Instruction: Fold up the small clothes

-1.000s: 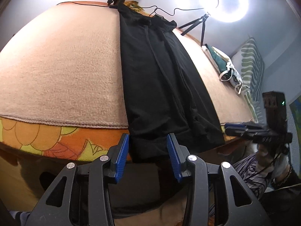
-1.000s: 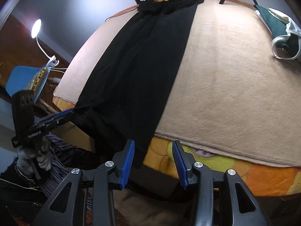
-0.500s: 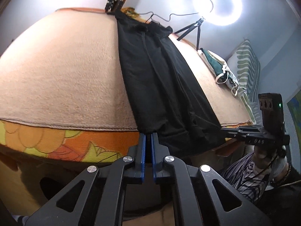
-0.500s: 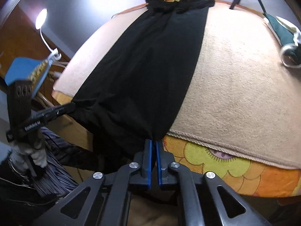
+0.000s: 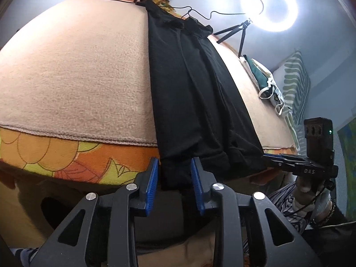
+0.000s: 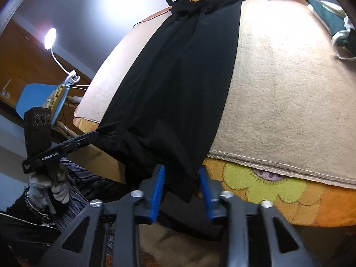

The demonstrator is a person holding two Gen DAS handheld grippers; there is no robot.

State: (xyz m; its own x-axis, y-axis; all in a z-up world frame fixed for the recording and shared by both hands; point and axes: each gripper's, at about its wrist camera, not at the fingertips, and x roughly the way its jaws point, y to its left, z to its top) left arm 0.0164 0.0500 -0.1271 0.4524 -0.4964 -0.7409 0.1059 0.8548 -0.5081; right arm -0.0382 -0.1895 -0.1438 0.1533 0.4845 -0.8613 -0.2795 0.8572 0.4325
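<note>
Spread lengthwise over the beige blanket (image 5: 77, 77), with the black garment's (image 5: 195, 93) near hem hanging unpinched between the just-opening, released jaws of left gripper (image 5: 174, 184) and right gripper (image 6: 181, 191).

Left gripper (image 5: 174, 183) fingers parted after just reopening, right gripper (image 6: 181, 192) likewise, both angled downward

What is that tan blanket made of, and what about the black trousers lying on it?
The tan blanket looks like fleece or brushed wool: matte, with a fuzzy nap and a stitched edge. The black trousers look like a thin knit, maybe cotton jersey: matte and limp, lying flat in soft folds. The exact fibres cannot be told.
</note>
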